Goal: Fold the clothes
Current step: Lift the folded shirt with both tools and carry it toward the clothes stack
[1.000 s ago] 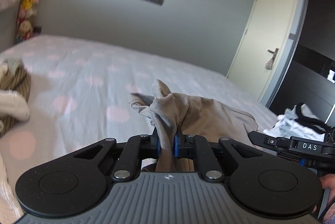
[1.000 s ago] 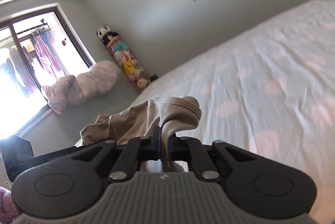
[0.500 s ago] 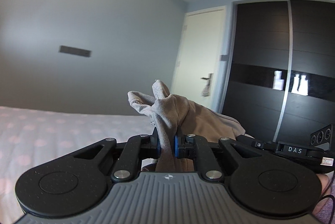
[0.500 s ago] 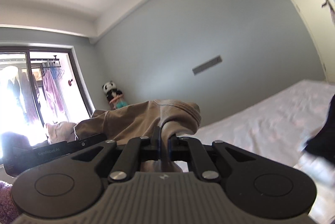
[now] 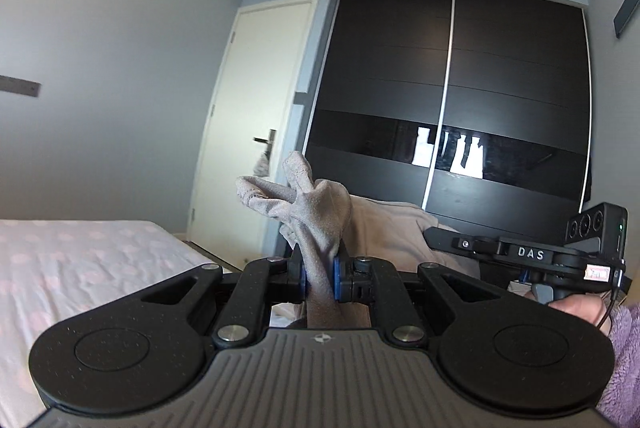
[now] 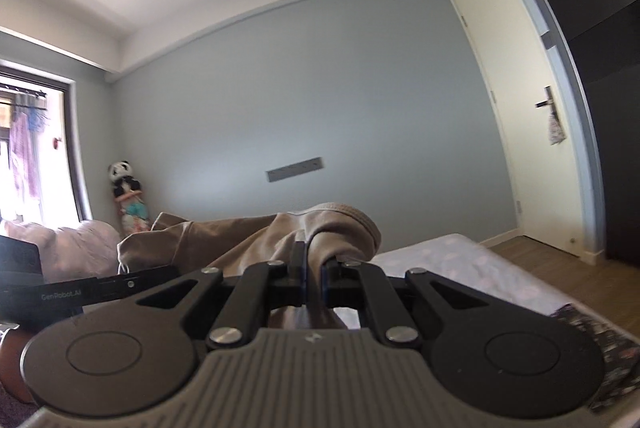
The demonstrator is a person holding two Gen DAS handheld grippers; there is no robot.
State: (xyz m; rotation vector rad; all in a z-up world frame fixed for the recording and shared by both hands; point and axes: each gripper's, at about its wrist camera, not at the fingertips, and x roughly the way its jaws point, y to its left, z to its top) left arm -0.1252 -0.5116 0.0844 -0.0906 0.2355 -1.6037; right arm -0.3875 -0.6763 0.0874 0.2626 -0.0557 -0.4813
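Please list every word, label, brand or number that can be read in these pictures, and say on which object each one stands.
"DAS": white letters on the black bar of the right gripper, seen in the left wrist view.
"GenRobot.AI": small pale print on the black bar of the left gripper, seen in the right wrist view.
A small red and white sticker on the right gripper has print too small to read.

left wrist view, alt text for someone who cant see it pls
The left gripper is shut on a bunched corner of a beige garment, held up in the air. The right gripper's side shows beside it, with a dark wardrobe, a white door and a bed behind.
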